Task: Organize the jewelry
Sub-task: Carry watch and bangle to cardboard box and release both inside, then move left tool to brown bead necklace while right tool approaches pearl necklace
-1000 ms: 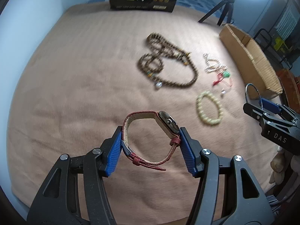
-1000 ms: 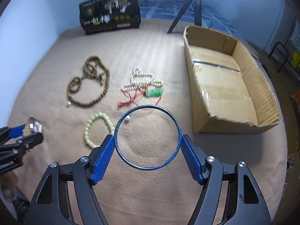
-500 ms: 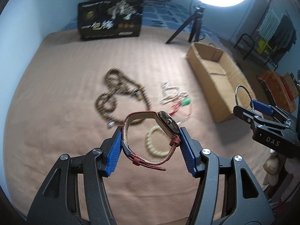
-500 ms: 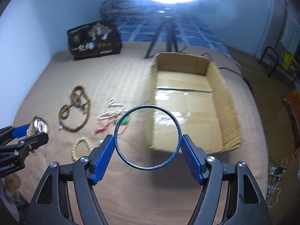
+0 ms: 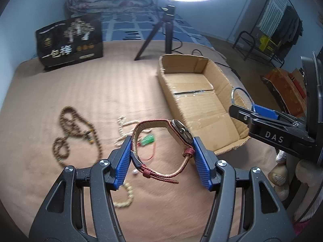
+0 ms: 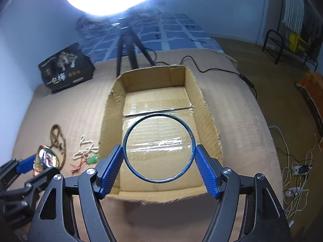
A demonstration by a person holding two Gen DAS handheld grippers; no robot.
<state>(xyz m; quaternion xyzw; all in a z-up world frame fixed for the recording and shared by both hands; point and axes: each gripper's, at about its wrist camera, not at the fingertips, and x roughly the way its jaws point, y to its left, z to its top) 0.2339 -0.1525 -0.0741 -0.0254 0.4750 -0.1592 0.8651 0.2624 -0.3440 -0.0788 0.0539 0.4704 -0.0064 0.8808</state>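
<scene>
**Watch and bangle carried toward the cardboard box**

A red-strapped wristwatch (image 5: 161,147) is clamped between the blue pads of the left gripper (image 5: 161,161), and a thin dark-blue metal bangle (image 6: 158,147) is pinched across its width by the right gripper (image 6: 159,169). Compared with a second earlier, the open brown cardboard box (image 6: 113,109) has been brought from the right edge to the centre of the right wrist view, directly behind the bangle. Release into the box is judged imminent. The brown bead necklace (image 5: 68,129), white beads (image 5: 121,129) and cream bracelet (image 5: 126,196) are left on the tan blanket (image 5: 101,84), lower left.
</scene>
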